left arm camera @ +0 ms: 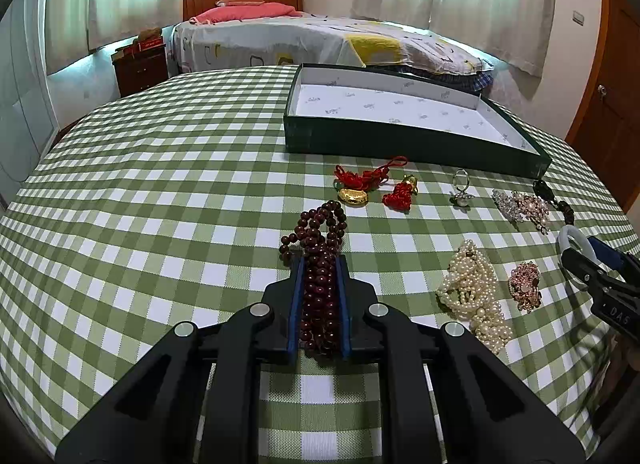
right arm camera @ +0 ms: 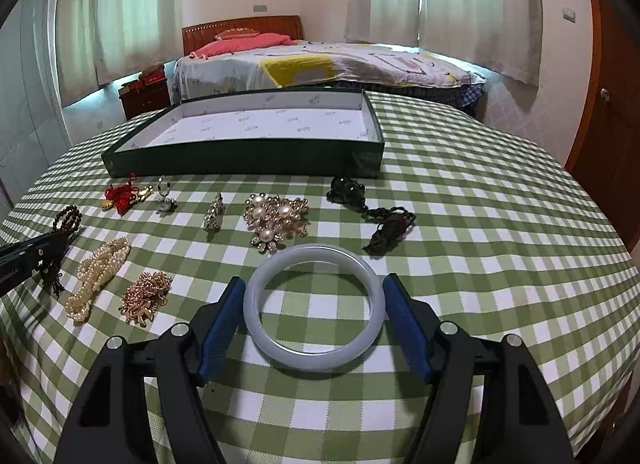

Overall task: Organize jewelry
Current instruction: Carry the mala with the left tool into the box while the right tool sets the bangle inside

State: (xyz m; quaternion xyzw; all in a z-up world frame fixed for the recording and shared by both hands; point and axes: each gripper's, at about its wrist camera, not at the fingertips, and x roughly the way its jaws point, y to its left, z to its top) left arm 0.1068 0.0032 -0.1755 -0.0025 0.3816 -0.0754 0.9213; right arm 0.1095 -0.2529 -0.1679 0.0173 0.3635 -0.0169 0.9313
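Between my left jaws point(left arm camera: 320, 264) sits a bundle of dark red wooden beads point(left arm camera: 320, 256), pinched tight, its loose loops spilling onto the green checked table point(left arm camera: 160, 224) just past the tips. On the right, my other jaws point(right arm camera: 314, 286) hold a pale white bangle point(right arm camera: 314, 306) by its two sides, lying flat. Far across the table lies the green tray point(right arm camera: 240, 156), white-lined. Near it lie a red tassel charm point(left arm camera: 372, 180), a pearl brooch point(right arm camera: 276, 220) and a pearl strand point(left arm camera: 472, 292)
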